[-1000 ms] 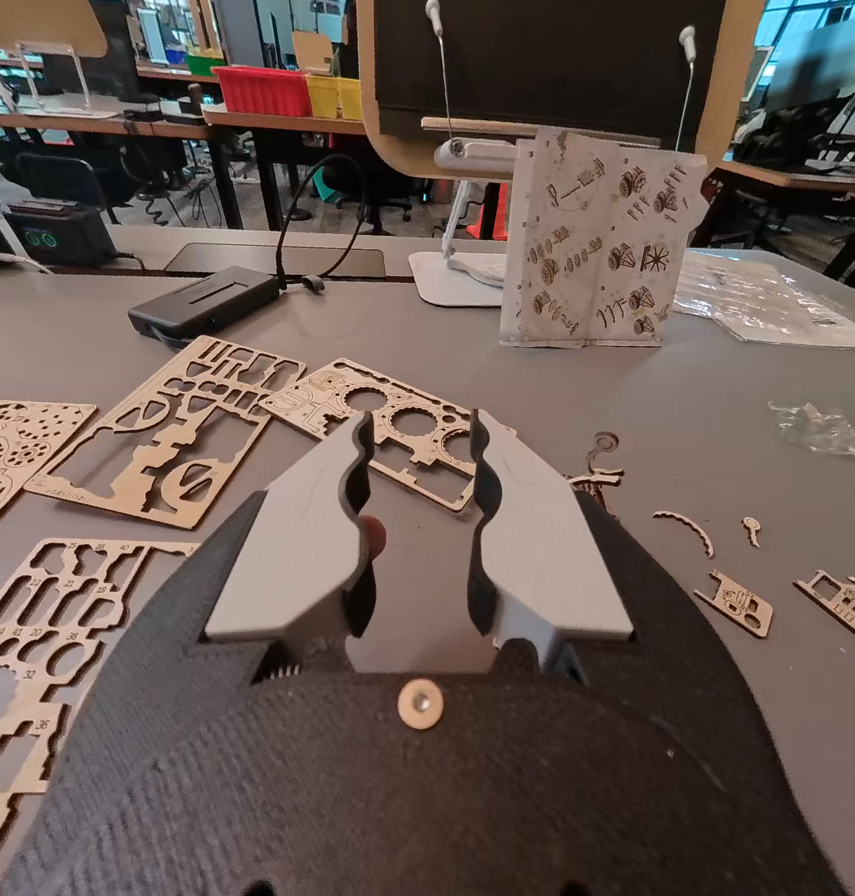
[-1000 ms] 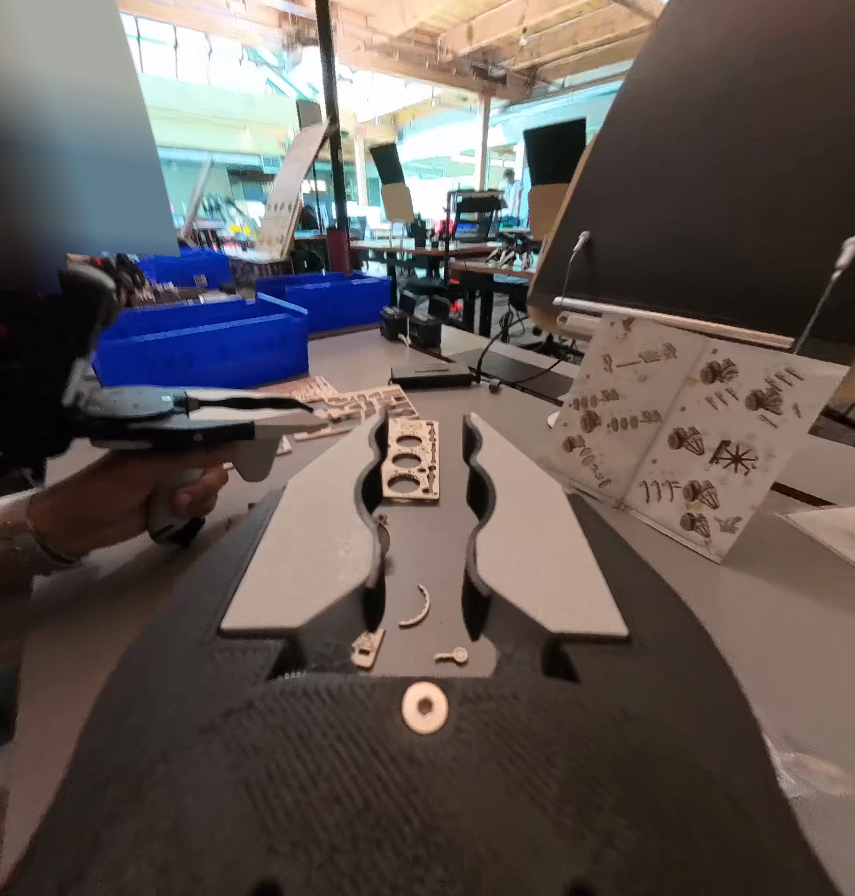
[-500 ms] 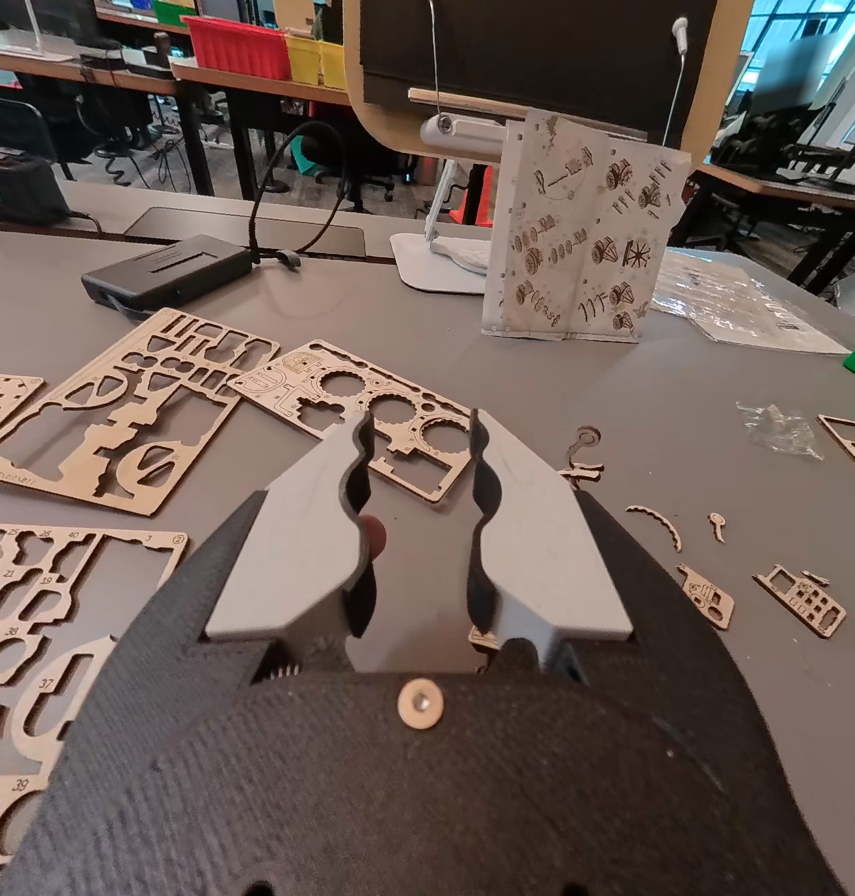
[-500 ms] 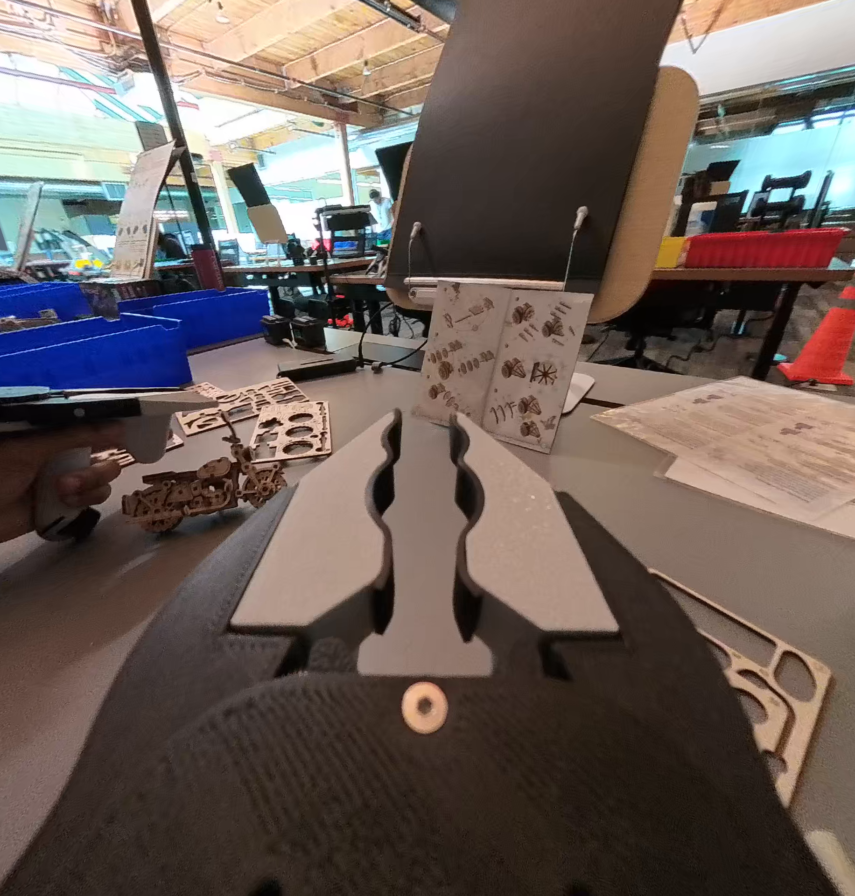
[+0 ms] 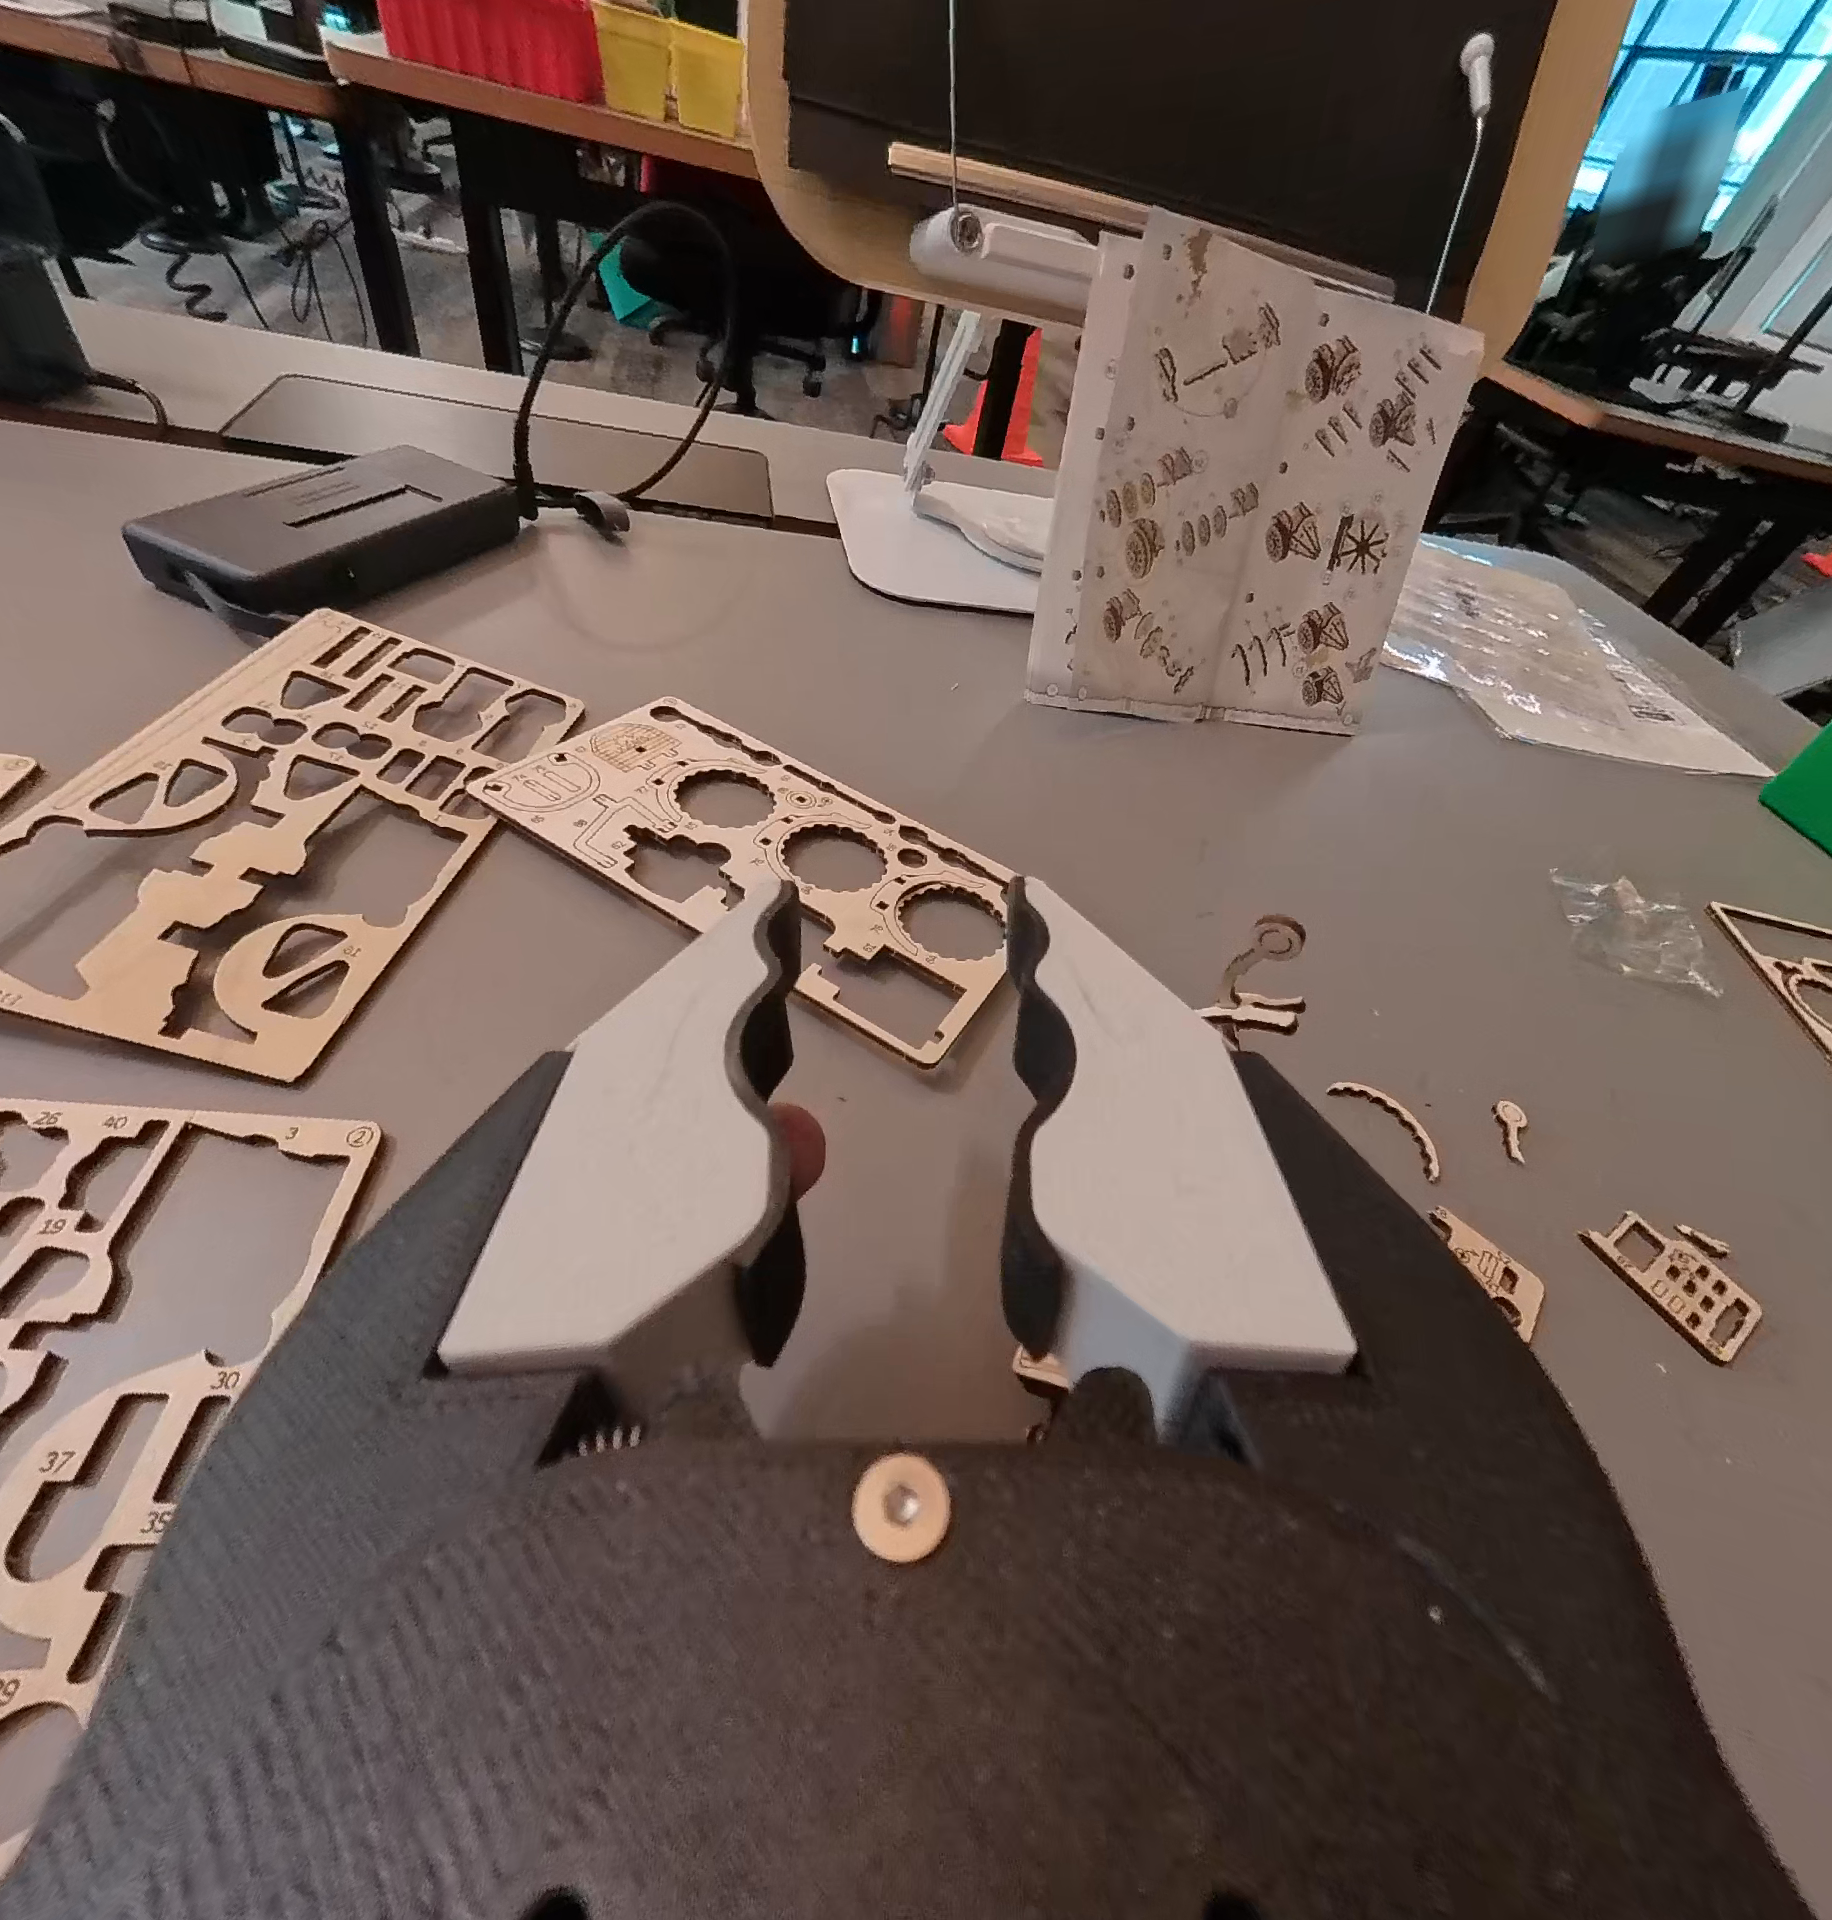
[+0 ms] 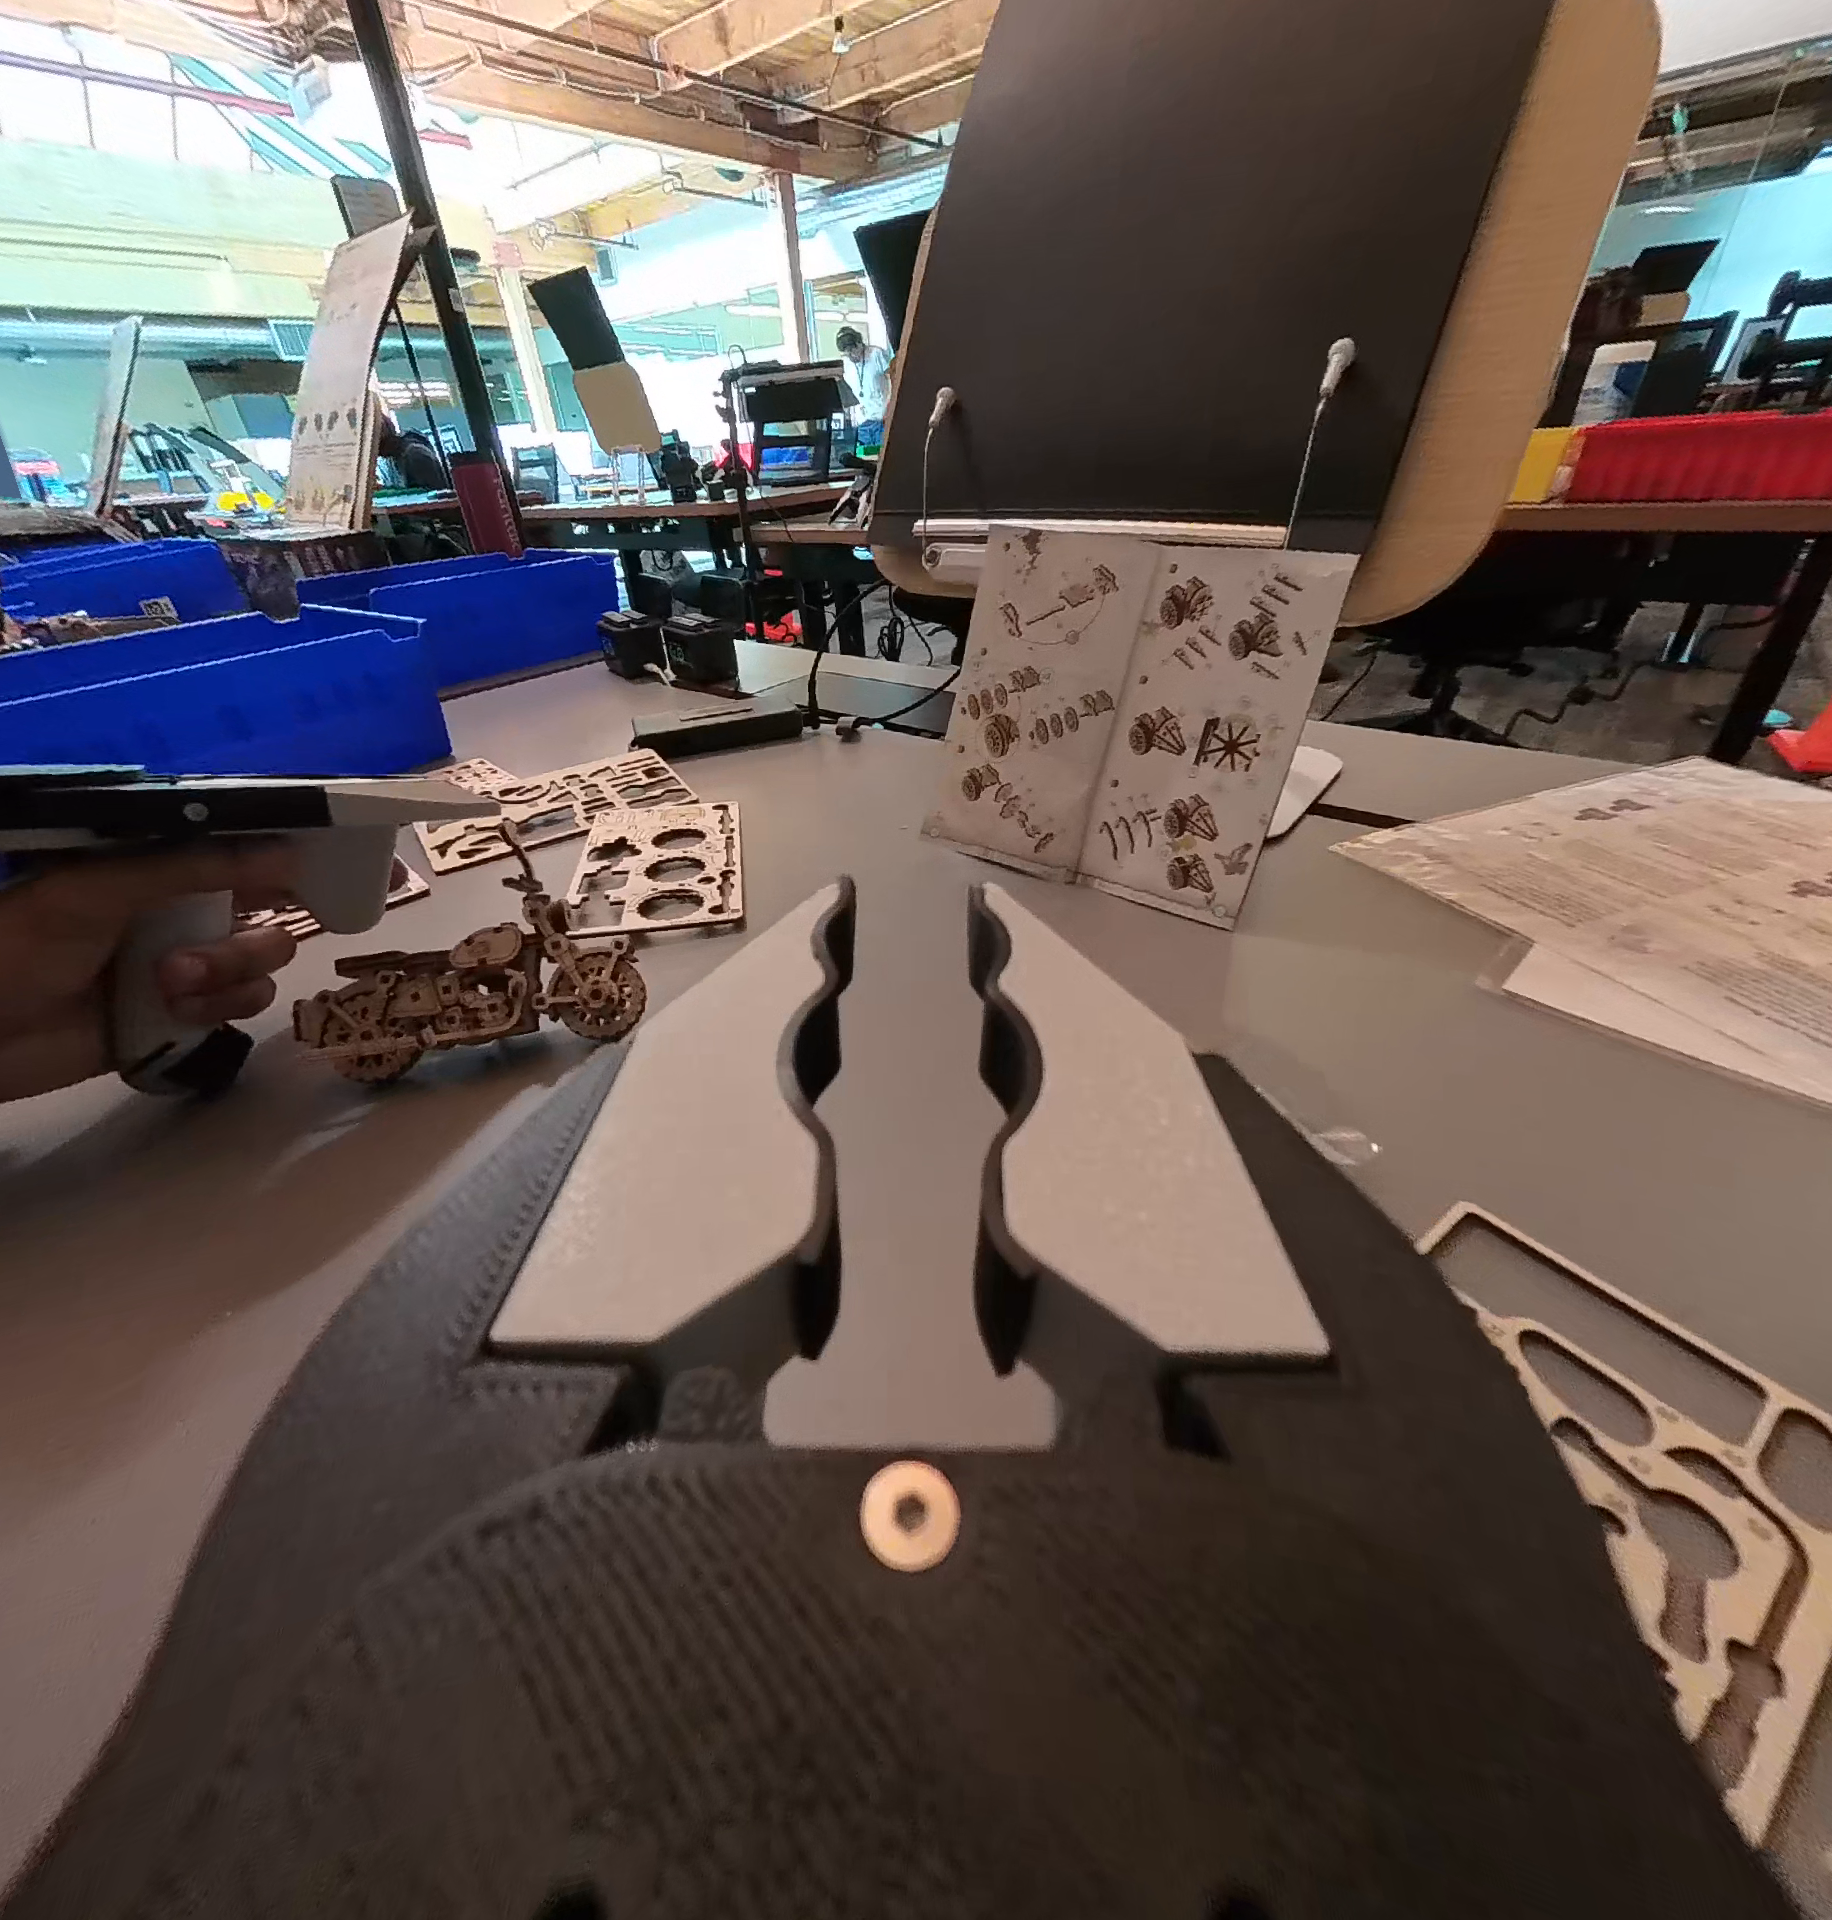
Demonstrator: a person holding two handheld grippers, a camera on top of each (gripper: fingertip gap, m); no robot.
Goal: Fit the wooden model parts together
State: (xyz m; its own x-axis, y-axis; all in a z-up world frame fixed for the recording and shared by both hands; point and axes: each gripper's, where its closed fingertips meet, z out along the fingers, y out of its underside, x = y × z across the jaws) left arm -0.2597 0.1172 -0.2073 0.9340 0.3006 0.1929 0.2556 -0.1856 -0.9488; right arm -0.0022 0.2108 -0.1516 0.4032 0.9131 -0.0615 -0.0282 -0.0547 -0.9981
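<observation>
Moved: right gripper has swung from the loose parts toward the instruction sheet.
Claws: both gape, empty.
Motorcycle model: left of that sheet — light, brittle; grip the frame.
Left gripper: above the table.

On the table, the wooden motorcycle model stands at nine o'clock, punched sheets behind it at eleven, the instruction booklet at twelve, papers at two.
</observation>
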